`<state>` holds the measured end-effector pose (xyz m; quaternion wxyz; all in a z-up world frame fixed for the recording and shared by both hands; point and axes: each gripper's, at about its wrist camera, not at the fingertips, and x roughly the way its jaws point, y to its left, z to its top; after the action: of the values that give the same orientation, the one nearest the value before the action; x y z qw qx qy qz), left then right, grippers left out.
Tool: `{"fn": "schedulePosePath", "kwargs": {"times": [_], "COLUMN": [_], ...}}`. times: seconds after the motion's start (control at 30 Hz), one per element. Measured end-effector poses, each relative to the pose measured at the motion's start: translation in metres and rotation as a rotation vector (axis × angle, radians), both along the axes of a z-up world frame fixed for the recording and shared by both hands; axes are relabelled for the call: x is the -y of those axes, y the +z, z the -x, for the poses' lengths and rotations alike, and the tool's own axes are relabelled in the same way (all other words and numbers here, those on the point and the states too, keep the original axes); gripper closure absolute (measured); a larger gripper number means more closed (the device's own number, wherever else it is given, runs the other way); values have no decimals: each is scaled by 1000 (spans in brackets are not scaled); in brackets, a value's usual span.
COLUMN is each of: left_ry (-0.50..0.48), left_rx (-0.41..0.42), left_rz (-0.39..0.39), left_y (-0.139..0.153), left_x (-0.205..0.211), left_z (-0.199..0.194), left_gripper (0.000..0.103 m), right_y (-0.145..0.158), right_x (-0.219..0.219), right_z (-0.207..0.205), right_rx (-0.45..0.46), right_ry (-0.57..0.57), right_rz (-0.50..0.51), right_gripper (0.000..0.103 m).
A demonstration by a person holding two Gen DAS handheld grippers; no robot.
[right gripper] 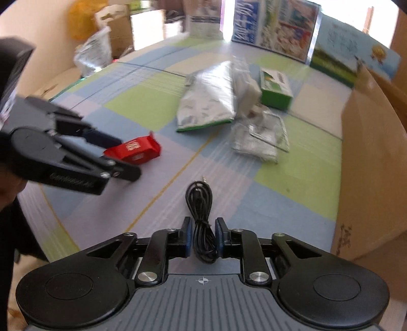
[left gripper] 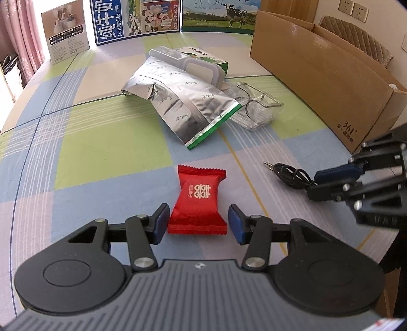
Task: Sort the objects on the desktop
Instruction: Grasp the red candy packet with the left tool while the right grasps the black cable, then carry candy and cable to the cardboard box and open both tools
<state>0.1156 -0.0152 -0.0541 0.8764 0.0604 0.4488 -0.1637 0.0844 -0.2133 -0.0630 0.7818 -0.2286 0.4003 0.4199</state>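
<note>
A red candy packet lies on the checked tablecloth between the blue pads of my left gripper, which is open around it with gaps on both sides. It shows in the right wrist view too, with the left gripper straddling it. A coiled black audio cable lies between the pads of my right gripper, whose jaws stand close on each side of the bundle. In the left wrist view the cable leads into the right gripper.
A silver foil bag, a green box, a white container and a clear plastic tray lie mid-table. A large cardboard box stands on the right. Milk cartons stand along the far edge.
</note>
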Motion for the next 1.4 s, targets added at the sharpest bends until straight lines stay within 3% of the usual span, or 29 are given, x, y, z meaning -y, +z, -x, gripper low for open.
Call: {"fn": "schedulePosePath", "kwargs": {"times": [0.1, 0.3, 0.4, 0.63, 0.7, 1.4], "left_ry": [-5, -16, -24, -37, -36, -52], "left_rx": [10, 18, 22, 25, 23, 46], "left_rz": [-8, -7, -13, -19, -24, -43], "left_y": [-1, -2, -2, -1, 1, 29], "left_x": [2, 4, 4, 3, 4, 19], "left_z": [-2, -6, -5, -1, 1, 40], "left_gripper": [58, 58, 58, 65, 70, 70], "right_y": [-8, -13, -12, -9, -6, 35], "right_x": [-3, -4, -2, -2, 2, 41], "right_z": [1, -4, -3, 1, 3, 25], "right_rx": [36, 23, 11, -6, -12, 34], "right_ry": [32, 17, 9, -16, -29, -130], "right_rz": [10, -38, -53, -65, -83, -162], "right_gripper": [78, 79, 87, 89, 89, 89]}}
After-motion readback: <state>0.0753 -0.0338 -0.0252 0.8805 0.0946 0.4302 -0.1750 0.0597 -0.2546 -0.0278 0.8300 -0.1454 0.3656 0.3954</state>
